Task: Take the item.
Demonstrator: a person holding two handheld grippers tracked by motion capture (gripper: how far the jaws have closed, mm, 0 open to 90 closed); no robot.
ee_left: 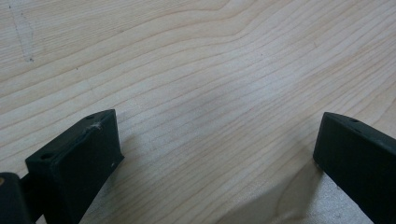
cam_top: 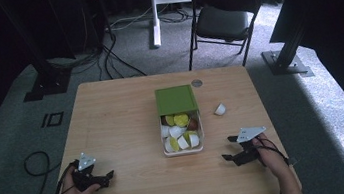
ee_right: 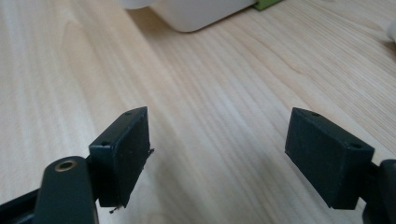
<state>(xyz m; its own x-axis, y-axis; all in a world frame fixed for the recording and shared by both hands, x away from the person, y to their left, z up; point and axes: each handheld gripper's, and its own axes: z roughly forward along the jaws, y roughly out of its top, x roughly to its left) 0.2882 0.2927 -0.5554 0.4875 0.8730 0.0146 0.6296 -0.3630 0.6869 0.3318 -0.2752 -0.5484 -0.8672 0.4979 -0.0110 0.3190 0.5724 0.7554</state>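
Your left gripper [cam_top: 101,178] sits low on the wooden table [cam_top: 117,114] at about 7 o'clock from the box, gripped in your left hand [cam_top: 73,186]. Its jaws stand wide apart with nothing between them; in the left gripper view [ee_left: 215,149] you see only bare wood grain in the gap, and the jaws hang close over the tabletop.

Your right gripper [cam_top: 230,148] rests at about 4 o'clock from the box, held by your right hand [cam_top: 267,151]. Its jaws are also spread wide and hold nothing. In the right gripper view [ee_right: 217,140] the gap frames plain table, and the white wall of the box [ee_right: 201,11] shows at 12 o'clock, well apart from the jaw tips.

The box [cam_top: 183,150] is a white container near the middle of the table, between your two grippers and farther from you than both. Its green lid [cam_top: 176,100] covers the far half, lying toward 12 o'clock, so the near half is open. Inside the open part lie mixed pieces [cam_top: 180,132], white, yellow-green and one reddish; you cannot tell exactly what they are.

One small white piece [cam_top: 220,109] lies loose on the table at about 3 o'clock from the box, near it but not touching, and at roughly 12 o'clock from your right gripper. A small round grey disc [cam_top: 196,82] sits just past the lid's far right corner
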